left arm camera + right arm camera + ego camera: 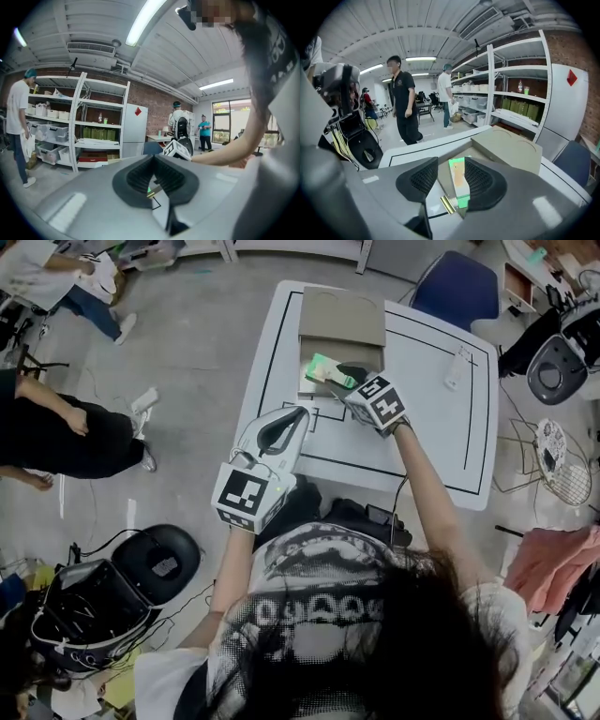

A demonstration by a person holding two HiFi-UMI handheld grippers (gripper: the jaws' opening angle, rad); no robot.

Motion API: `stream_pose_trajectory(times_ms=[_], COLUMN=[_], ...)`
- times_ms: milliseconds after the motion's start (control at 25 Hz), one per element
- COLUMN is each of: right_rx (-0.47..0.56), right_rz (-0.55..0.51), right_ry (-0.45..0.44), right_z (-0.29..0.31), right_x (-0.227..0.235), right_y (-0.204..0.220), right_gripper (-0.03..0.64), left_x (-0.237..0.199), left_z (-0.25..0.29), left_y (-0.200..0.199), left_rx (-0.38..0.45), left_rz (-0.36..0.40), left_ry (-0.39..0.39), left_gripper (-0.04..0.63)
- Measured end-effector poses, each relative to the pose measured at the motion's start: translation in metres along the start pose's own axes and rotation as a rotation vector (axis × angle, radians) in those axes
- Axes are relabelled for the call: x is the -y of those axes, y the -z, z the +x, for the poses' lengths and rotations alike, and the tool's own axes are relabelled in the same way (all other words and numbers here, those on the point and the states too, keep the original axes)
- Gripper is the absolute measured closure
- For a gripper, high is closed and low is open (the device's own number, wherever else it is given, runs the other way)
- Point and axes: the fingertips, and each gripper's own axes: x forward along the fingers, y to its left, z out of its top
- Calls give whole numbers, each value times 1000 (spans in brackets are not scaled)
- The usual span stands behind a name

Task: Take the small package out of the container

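- My right gripper (451, 161) has its jaws apart, with the small green package (458, 178) standing between them. I see no pad pressing on it, so it is not gripped yet.
- My left gripper (153, 159) has its jaws closed together on nothing. It sits near the front edge of the table (441, 427), well apart from the box.
- The package is still inside the open cardboard box (342, 315) at the far side of the table, and my right jaws reach in over it.
- Risk: the package sits nearer one pad than the other. Closing off-centre would likely shove it sideways or tip it over rather than pinch it.
- Risk: it looks thin and glossy, so a shallow bite at its end could let it slip out on the lift.
- Risk: nothing holds the box down. If a jaw snags its wall or flap, the light cardboard could drag or lift along with the package.
- Risk: I'm coming in at a downward slant, so a jaw tip may hit the box floor before the pads close.
- Hidden: in the head view my right gripper covers part of the package and the box floor.
- Cannot tell whether the nearer pad already touches the package.
- The package print is too small to read.
- The small white thing (457, 367) on the table is unclear.
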Motion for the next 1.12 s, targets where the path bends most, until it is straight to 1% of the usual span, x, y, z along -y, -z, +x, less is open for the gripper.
stream_pose_trajectory(times_ms=[200,360,480,640,800,960,1120], right_rx=[-137,-219,-277,-324,-359,-352,-339], right_rz=[-45,-67,-82,-41,-6,-7,-19], right_ry=[-27,-28,-39,-71,-57,-57,-35], right_z=[42,67,86,92,94,96,92], right_x=[14,26,34,34,39,39,42], right_y=[23,35,40,56,66,62,60], right_gripper=[380,305,267,253,251,244,249], left_x=[-12,-21,-33,-29,-25,-27,-25], left_z=[4,8,14,18,18,20,21], left_y=[-1,0,1,4,6,7,6], left_rx=[-3,-12,-22,-28,-28,-29,-31], left_rz=[1,-5,-11,-13,-18,-26,-30], left_ry=[9,12,16,12,6,-8,-17], left_gripper=[595,595,595,595,595,595,595])
